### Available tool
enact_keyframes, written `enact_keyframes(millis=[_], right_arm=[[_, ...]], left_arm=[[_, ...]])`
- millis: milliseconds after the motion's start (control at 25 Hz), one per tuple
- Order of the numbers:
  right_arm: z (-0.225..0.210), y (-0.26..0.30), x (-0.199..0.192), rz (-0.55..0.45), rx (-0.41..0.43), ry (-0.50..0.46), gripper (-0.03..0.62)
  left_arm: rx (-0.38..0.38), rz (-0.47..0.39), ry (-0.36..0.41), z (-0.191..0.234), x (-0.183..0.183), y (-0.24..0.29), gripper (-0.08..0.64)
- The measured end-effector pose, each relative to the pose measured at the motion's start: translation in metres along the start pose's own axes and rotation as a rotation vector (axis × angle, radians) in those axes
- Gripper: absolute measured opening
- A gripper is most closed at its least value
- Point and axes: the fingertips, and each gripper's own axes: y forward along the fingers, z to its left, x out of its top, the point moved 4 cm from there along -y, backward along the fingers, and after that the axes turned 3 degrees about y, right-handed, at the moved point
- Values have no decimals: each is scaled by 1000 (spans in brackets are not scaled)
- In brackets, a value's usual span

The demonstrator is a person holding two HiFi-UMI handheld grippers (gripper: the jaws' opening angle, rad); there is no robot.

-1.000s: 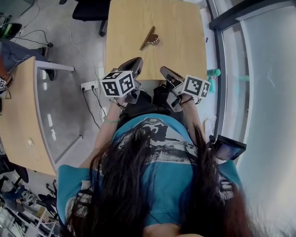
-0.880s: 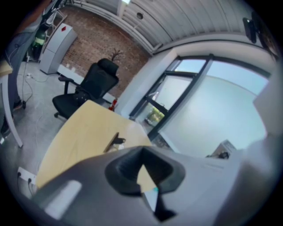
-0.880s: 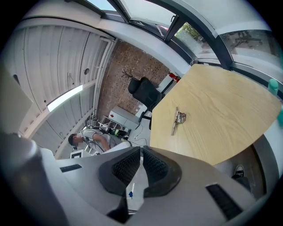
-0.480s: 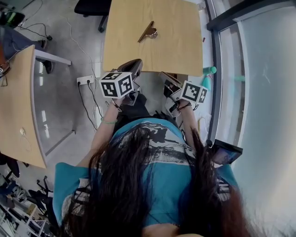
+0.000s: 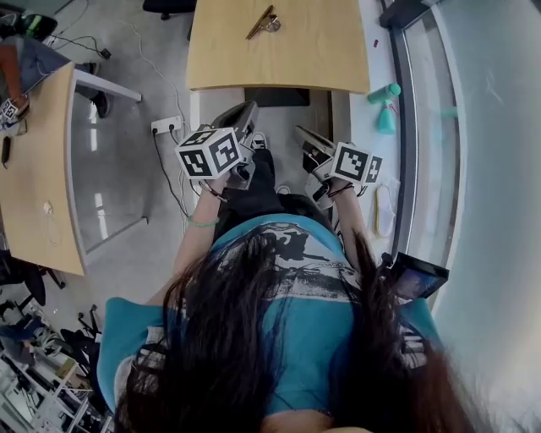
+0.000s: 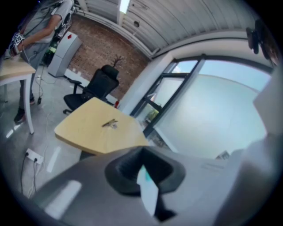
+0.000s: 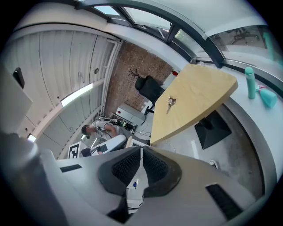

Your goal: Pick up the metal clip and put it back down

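The metal clip (image 5: 262, 21) lies on the far part of the wooden table (image 5: 296, 59), with nothing touching it. It shows small in the left gripper view (image 6: 109, 124) and in the right gripper view (image 7: 171, 103). Both grippers hang short of the table's near edge, over the floor and close to the person's body. My left gripper (image 5: 241, 117) has its jaws shut with nothing between them; so it looks in its own view (image 6: 143, 170). My right gripper (image 5: 306, 137) is shut and empty too, its pads meeting in its own view (image 7: 141, 165).
A teal bottle (image 5: 385, 93) stands on the white ledge by the glass wall at the right. A second wooden desk (image 5: 34, 169) is at the left, with a power strip (image 5: 165, 125) on the floor. A black office chair (image 6: 99, 84) stands beyond the table.
The table and clip have slid up and away in the head view. Both grippers, before at the table's near edge, now hang over the floor. Their jaws look unchanged.
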Motion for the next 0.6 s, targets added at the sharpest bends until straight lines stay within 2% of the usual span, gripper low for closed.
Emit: enact_keyframes(millis=[320, 600], right_arm=[[10, -45, -70, 9, 23, 7, 31], [36, -46, -105, 18, 50, -32, 31]], left_arm=[[28, 5, -12, -38, -62, -71, 3], [33, -18, -5, -37, -76, -116, 3]])
